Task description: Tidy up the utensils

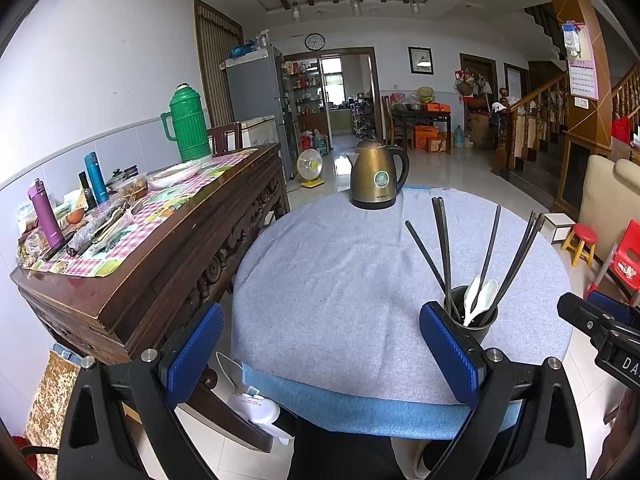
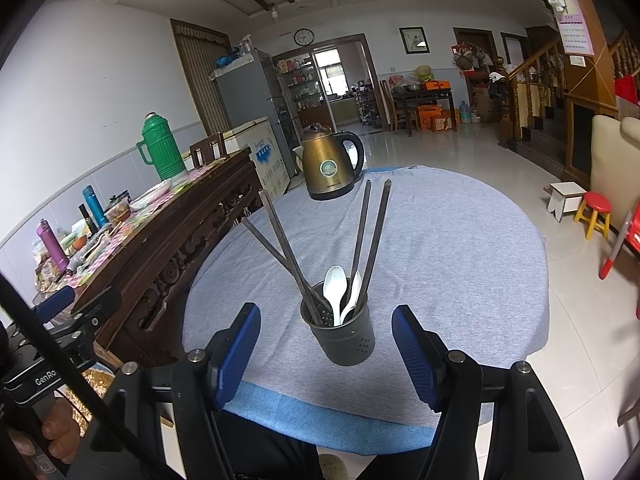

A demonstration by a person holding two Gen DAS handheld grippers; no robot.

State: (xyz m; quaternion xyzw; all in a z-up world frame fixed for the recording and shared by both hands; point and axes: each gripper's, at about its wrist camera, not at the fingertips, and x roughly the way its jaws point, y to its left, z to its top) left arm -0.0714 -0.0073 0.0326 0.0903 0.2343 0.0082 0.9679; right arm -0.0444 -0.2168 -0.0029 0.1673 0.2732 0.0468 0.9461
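Nearest to us, our right gripper (image 2: 326,354) has its blue pads spread wide and holds nothing; the dark utensil cup (image 2: 344,330) stands upright straight ahead, centred in the gap between the pads but just beyond their tips, so nothing touches it. Our left gripper (image 1: 322,354) is likewise spread wide and empty, and from its view the cup (image 1: 474,318) sits off to the right, partly hidden behind the right-hand pad; we judge the right hand the nearer and better lined up. The cup rests on the grey cloth (image 2: 440,240) of the round table, near our edge. Inside it two white spoons (image 2: 340,292) stand bowl-up, and the dark chopsticks (image 2: 370,236) fan upward and away from us, some leaning left, some right, their long axes close to vertical. With the utensils already gathered in the cup, the task looks largely done; any further reach would go forward and slightly up from the right. Farther off, a bronze kettle (image 2: 328,166) stands at the table's far side, well apart from the cup
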